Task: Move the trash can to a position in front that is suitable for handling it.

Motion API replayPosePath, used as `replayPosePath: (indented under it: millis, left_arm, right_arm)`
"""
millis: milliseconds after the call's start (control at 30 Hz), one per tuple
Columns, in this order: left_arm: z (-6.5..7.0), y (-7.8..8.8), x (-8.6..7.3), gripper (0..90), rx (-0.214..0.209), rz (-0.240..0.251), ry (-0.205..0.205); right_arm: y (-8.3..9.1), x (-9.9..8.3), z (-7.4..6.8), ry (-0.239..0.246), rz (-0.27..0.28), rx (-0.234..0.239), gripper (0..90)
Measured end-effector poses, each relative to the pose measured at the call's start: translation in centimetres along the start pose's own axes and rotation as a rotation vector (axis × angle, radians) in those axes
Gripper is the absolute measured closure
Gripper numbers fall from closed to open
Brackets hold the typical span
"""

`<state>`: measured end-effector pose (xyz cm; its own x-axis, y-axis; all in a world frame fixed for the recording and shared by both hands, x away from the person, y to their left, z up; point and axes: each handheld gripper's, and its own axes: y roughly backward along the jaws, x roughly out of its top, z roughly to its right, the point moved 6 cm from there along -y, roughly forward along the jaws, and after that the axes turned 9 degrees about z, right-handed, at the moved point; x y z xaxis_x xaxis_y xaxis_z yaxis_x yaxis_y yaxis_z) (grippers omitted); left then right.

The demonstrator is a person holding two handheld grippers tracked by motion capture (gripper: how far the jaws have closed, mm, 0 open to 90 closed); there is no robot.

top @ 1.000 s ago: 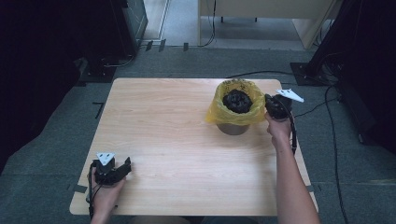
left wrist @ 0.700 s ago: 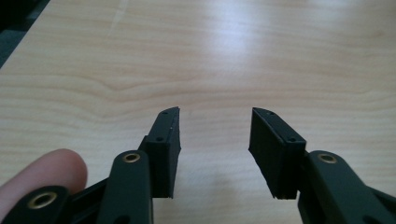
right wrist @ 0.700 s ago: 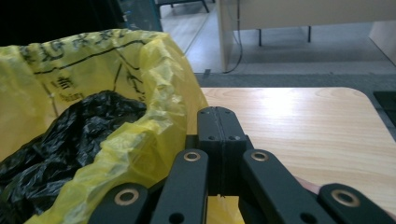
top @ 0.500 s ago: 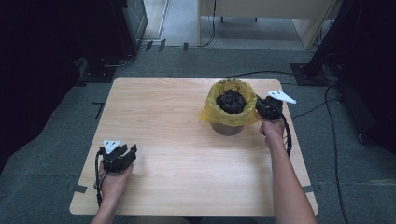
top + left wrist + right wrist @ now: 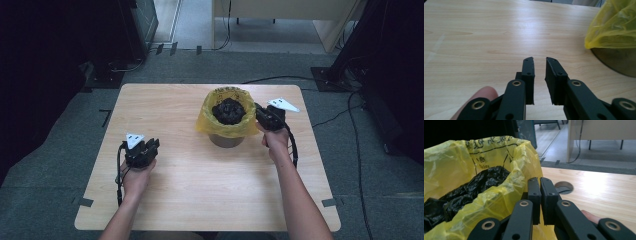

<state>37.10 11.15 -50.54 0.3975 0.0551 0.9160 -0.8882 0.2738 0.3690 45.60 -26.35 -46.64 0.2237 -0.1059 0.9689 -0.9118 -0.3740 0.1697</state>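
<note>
yellow bag (image 5: 223, 127): thin, soft, slippery, grip at rim | right tongs (image 5: 540, 182): pinching rim | left tongs (image 5: 540, 62): narrow, closing, empty

Light wooden table (image 5: 200, 200) with rounded corners, standing on grey carpeted floor (image 5: 45, 165). A grey bin (image 5: 226, 140) lined with a yellow bag (image 5: 220, 125) stands directly on the tabletop toward two o'clock from its centre. A round cable port (image 5: 564, 187) is set into the surface beside the bin. Tape marks lie on the floor at the table's seven and four o'clock corners.
</note>
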Motion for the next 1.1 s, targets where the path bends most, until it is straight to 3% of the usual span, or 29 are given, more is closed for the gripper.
replayPosePath:
  millis: [100, 233, 367, 533, 667, 833, 967, 1100]
  left_arm:
    - [0.6, -1.0, 0.3, 82.7, -0.010, 0.001, -0.003]
    - [1.1, -2.5, 1.2, 86.0, -0.015, 0.013, -0.019]
    - [1.6, -4.1, 2.0, 88.3, -0.042, 0.027, 0.001]
    - [3.3, -6.1, 2.5, 88.8, -0.075, 0.032, 0.010]
    - [3.8, -7.3, 2.9, 89.3, -0.069, 0.048, 0.028]
    - [4.2, -7.8, 3.1, 90.0, -0.071, 0.061, 0.035]
    - [4.0, -7.5, 3.0, 90.0, -0.100, 0.061, 0.027]
    - [4.3, -6.9, 2.7, 90.0, -0.102, 0.066, 0.037]
  right_arm:
    - [-0.3, -0.2, -0.9, 0.014, -0.002, 0.012, 88.2]
    - [-0.8, -0.6, -1.9, -0.007, -0.007, 0.026, 88.2]
    - [-1.5, -1.6, -3.0, -0.015, -0.029, 0.044, 88.2]
    - [-2.3, -2.3, -4.8, 0.015, -0.039, 0.070, 88.0]
    - [-2.8, -2.5, -6.1, 0.017, -0.030, 0.081, 87.4]
    - [-3.2, -3.3, -7.6, 0.018, -0.055, 0.097, 90.0]
    - [-2.8, -3.5, -7.8, -0.017, -0.061, 0.118, 90.0]
    - [-2.1, -3.7, -8.0, -0.017, -0.059, 0.123, 90.0]
